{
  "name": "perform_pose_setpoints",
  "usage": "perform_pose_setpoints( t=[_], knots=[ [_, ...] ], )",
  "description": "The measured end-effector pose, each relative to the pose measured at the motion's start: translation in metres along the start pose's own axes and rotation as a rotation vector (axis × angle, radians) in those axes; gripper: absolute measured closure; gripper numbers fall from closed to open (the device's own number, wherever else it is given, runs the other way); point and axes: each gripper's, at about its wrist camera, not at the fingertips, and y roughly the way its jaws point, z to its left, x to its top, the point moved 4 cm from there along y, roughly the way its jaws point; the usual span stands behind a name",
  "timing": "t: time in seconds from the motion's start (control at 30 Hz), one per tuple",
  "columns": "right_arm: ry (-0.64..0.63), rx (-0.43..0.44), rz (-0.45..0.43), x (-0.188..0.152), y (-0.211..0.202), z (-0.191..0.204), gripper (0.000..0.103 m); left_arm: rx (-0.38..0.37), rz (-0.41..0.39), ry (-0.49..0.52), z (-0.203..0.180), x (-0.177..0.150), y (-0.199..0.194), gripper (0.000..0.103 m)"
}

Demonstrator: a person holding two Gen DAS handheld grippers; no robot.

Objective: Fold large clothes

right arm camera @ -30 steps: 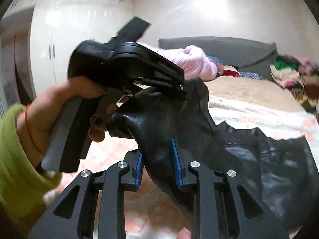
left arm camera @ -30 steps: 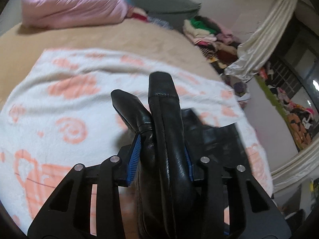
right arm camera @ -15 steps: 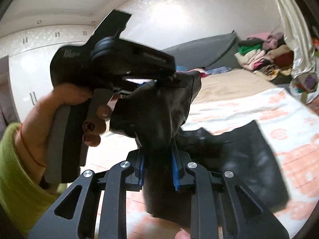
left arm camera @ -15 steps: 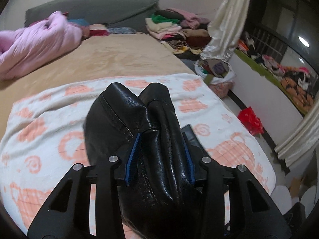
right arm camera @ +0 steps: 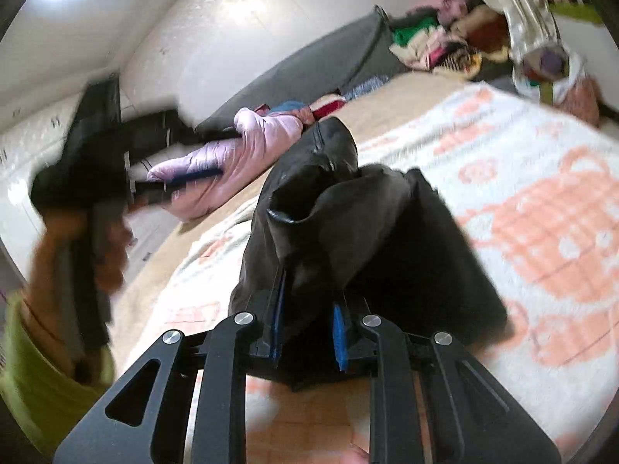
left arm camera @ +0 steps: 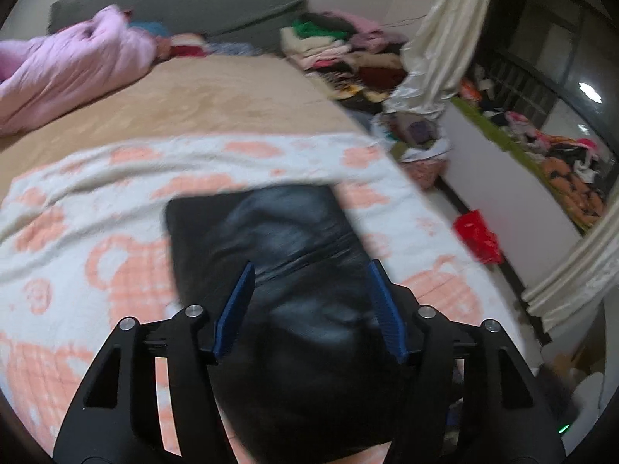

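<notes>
Black garment on the patterned blanket that covers the bed, seen from both wrist views. The left gripper hangs above the garment with its fingers spread wide and nothing between them. The right gripper has its fingers closed on a bunched fold of the garment, raised off the blanket; the rest of the garment lies flat just beyond. The step in hand appears to be laying the raised fold over the flat part. Carry your right hand low across the garment, so that the fold settles without trapping air. Line the raised edge up with the far edge before you release. Keep your left gripper clear of the cloth until the fold lands, then press or smooth with it. The material looks like stiff leather, so expect it to spring back; hold it down briefly. Both views are motion-blurred, so the edges are uncertain.
</notes>
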Motion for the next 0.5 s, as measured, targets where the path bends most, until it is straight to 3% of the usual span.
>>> perform_pose_setpoints(
  t=[0.07, 0.13, 0.17, 0.2, 0.23, 0.3, 0.4, 0.5],
  knots=[
    [0.011, 0.012, 0.017, -0.003, 0.002, 0.003, 0.082, 0.047, 0.047, -0.022, 0.021, -0.021, 0.012, 0.051],
    [0.01, 0.027, 0.034, -0.002, 0.008, 0.004, 0.077, 0.047, 0.092, -0.047, 0.033, -0.04, 0.022, 0.05],
    [0.006, 0.032, 0.047, -0.001, 0.01, 0.005, 0.07, 0.04, 0.105, -0.061, 0.038, -0.049, 0.027, 0.05],
    [0.003, 0.033, 0.065, -0.001, 0.013, 0.005, 0.056, 0.049, 0.109, -0.064, 0.041, -0.054, 0.029, 0.05],
    [0.0, 0.037, 0.076, -0.001, 0.013, 0.008, 0.048, 0.061, 0.109, -0.063, 0.043, -0.058, 0.03, 0.051],
    [0.006, 0.054, 0.076, 0.014, 0.013, 0.008, 0.009, 0.068, 0.114, -0.069, 0.048, -0.063, 0.032, 0.051],
    [0.043, 0.048, 0.073, 0.038, 0.016, 0.0, 0.007, 0.035, 0.118, -0.094, 0.052, -0.068, 0.034, 0.051],
    [0.113, -0.006, 0.166, 0.067, 0.04, -0.016, 0.007, 0.037, 0.114, -0.092, 0.052, -0.071, 0.033, 0.051]
  ],
)
